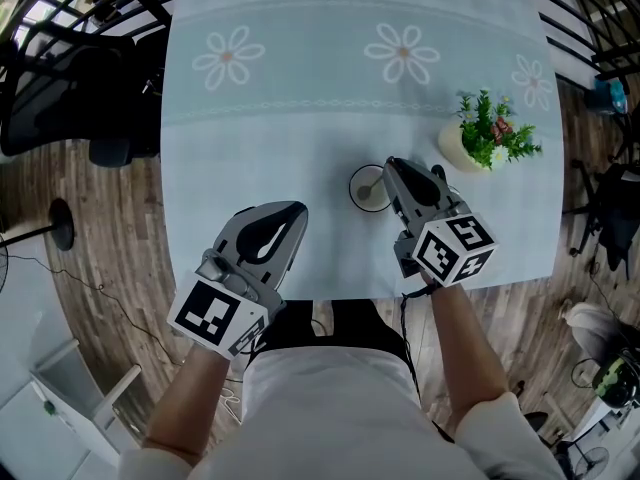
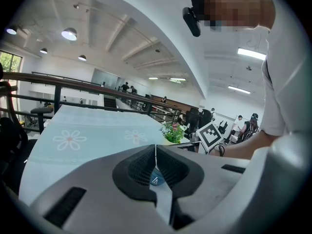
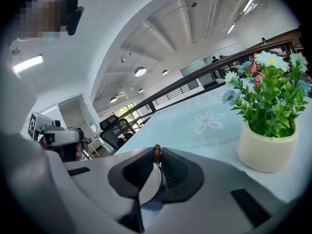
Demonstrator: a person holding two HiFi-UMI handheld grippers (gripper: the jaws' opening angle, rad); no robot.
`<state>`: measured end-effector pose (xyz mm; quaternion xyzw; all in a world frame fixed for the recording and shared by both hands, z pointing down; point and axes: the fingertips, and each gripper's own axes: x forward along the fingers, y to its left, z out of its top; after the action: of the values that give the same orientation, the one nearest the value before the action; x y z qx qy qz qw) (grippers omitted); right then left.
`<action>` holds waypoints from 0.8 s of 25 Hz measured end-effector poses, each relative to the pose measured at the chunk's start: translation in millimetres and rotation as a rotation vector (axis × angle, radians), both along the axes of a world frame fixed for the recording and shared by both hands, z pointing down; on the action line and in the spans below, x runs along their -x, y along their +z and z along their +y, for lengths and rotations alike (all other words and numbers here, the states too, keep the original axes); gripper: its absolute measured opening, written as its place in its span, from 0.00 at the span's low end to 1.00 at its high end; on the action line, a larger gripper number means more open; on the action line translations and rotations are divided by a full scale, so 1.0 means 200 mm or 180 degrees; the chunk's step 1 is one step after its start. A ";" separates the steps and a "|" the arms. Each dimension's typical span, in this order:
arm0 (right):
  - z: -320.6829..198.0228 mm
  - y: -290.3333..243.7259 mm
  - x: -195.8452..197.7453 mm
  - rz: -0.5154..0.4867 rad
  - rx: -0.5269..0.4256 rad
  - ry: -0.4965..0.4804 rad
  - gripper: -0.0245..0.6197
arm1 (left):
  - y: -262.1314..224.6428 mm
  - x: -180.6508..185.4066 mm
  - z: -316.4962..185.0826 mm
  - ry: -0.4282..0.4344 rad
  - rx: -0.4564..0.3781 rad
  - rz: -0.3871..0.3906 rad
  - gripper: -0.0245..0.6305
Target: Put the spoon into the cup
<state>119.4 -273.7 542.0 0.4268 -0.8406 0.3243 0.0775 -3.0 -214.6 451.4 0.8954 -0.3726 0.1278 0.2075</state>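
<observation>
While we hold the right gripper [image 1: 393, 171] at the right rim of the cup [image 1: 353, 192], its jaws are clamped on the spoon [image 3: 156, 154]. In the right gripper view, the brown tip of the handle stands up just above the closed pads, and a thin part of the spoon runs down between them. From the head view we see a pale shape inside the cup, close under the gripper's tips, but we cannot tell whether it is the spoon's bowl.

The cup stands upright on the desk [image 1: 300, 98], which is covered with a light blue cloth printed with white flowers. A cream pot with a small green plant [image 1: 487, 134] stands near the cup, on its far right side, apart from it.

Our left gripper [image 1: 290, 214] hangs over the near part of the desk, to the left of the cup and well apart from it. Its jaws are pressed together with nothing between them.
</observation>
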 end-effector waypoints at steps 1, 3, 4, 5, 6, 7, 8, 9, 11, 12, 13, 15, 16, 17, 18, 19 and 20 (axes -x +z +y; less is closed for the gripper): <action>0.00 0.00 0.00 0.0004 -0.0003 0.0001 0.13 | 0.00 0.00 0.00 0.0001 0.0005 -0.0002 0.08; 0.00 0.00 0.00 0.0013 -0.0002 0.0002 0.13 | 0.00 0.00 0.00 0.0001 0.0012 -0.0008 0.08; 0.00 0.00 0.00 0.0017 0.0004 0.0002 0.13 | 0.00 0.00 0.00 0.0002 0.0011 -0.0009 0.08; 0.00 0.00 0.00 0.0021 0.0013 0.0004 0.13 | 0.00 -0.01 0.01 0.0003 0.0007 -0.0008 0.08; 0.00 0.01 0.00 0.0026 0.0026 0.0008 0.13 | -0.01 -0.01 0.01 0.0005 0.0001 -0.0007 0.08; 0.00 0.01 0.00 0.0031 0.0040 0.0013 0.13 | -0.01 -0.01 0.01 0.0008 -0.0003 -0.0007 0.08; 0.00 0.01 0.00 0.0036 0.0055 0.0019 0.13 | -0.02 -0.01 0.01 0.0011 -0.0008 -0.0008 0.08; 0.00 0.01 0.00 0.0041 0.0070 0.0024 0.13 | -0.02 -0.01 0.01 0.0015 -0.0014 -0.0009 0.08; 0.00 0.01 0.00 0.0048 0.0097 0.0033 0.13 | -0.04 0.00 0.01 0.0021 -0.0030 -0.0007 0.08; 0.00 0.01 0.00 0.0055 0.0107 0.0035 0.13 | -0.04 0.00 0.01 0.0023 -0.0040 -0.0005 0.08; 0.00 0.01 0.00 0.0065 0.0115 0.0035 0.13 | -0.05 0.00 0.01 0.0023 -0.0049 -0.0003 0.08; 0.01 0.01 0.00 0.0077 0.0123 0.0028 0.14 | -0.07 0.01 0.02 0.0022 -0.0068 -0.0004 0.08; 0.01 0.00 0.01 0.0077 0.0127 0.0023 0.15 | -0.08 0.01 0.02 0.0023 -0.0078 -0.0006 0.08; 0.01 0.00 0.01 0.0074 0.0131 0.0019 0.18 | -0.09 0.02 0.02 0.0024 -0.0090 -0.0009 0.08; 0.02 -0.01 0.01 0.0072 0.0132 0.0019 0.20 | -0.10 0.02 0.02 0.0025 -0.0104 -0.0011 0.08; 0.02 -0.01 0.00 0.0072 0.0130 0.0023 0.21 | -0.11 0.03 0.02 0.0025 -0.0119 -0.0012 0.08; 0.02 -0.02 0.00 0.0076 0.0125 0.0030 0.21 | -0.13 0.03 0.02 0.0024 -0.0134 -0.0011 0.08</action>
<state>119.2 -269.9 538.0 0.4331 -0.8310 0.3360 0.0944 -9.9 -209.8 426.3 0.9007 -0.3723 0.1223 0.1874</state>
